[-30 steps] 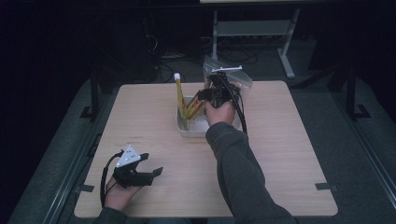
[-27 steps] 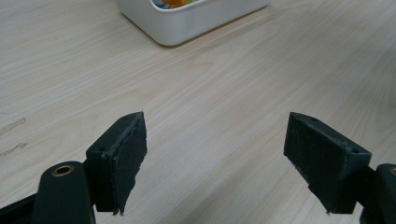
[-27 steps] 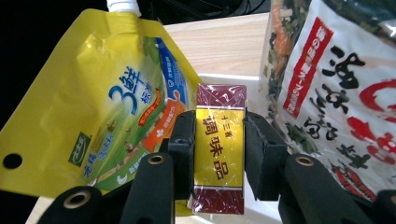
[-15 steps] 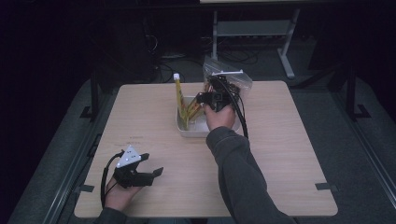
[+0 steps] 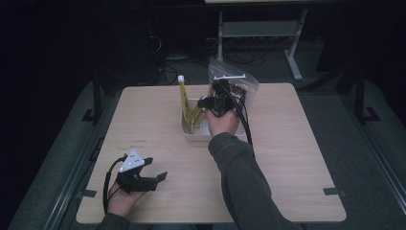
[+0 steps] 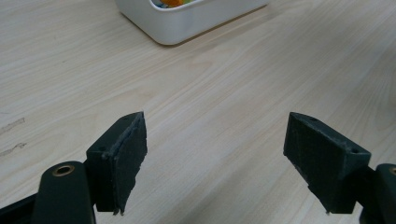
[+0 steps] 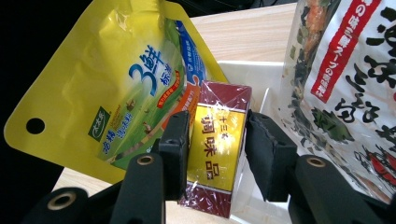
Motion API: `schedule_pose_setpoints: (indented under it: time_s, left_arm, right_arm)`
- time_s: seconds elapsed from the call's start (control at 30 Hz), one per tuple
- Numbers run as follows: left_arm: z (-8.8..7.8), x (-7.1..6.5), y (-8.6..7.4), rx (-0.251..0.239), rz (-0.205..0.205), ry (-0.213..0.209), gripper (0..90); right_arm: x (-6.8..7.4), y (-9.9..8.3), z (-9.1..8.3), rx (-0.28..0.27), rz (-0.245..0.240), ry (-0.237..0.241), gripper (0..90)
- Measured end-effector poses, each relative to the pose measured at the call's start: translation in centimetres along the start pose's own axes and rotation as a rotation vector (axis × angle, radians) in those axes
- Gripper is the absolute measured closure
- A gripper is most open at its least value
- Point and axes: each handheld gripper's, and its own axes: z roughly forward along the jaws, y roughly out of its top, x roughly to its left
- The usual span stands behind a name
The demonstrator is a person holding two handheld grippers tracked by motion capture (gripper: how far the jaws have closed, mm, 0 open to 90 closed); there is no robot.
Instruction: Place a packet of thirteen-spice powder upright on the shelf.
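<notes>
A white bin (image 5: 187, 130) stands mid-table with a yellow snack pouch (image 5: 183, 100) upright in it. Over the bin, my right gripper (image 5: 210, 102) points down. In the right gripper view, a red and gold seasoning box (image 7: 217, 140) stands between the jaws of the right gripper (image 7: 217, 154), leaning on the yellow pouch (image 7: 116, 88). These jaws have just been opening, and the pads sit close beside the box's long sides. A clear seaweed bag (image 7: 345, 79) is at the right. My left gripper (image 5: 155, 168) rests open near the table's front left, nothing between its fingers (image 6: 121, 158).
The clear bag (image 5: 239, 84) stands behind the bin at the table's back edge. The bin's near corner (image 6: 187, 23) lies ahead of the left gripper across bare wood. A metal stand (image 5: 258, 28) and cables are on the floor beyond the table.
The right hand has shifted a little to the left over the bin. The left gripper has stayed where it was.
</notes>
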Motion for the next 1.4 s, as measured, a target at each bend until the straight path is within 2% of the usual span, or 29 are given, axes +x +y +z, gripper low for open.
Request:
schedule_pose_setpoints:
  time_s: [0.83,1.23,1.4]
  left_arm:
    - [-0.06,0.14,-0.02,-0.005,-0.003,0.005,21.0]
    - [0.00,0.08,0.01,-0.001,0.001,0.002,20.9]
    - [-0.01,0.03,0.02,-0.003,0.001,0.003,20.9]
  right_arm:
    - [0.04,0.77,0.96,0.012,0.009,0.010,57.0]
    - [-0.14,0.89,0.93,0.019,0.006,0.057,55.5]
    - [-0.15,0.91,0.78,0.025,0.002,0.061,53.7]
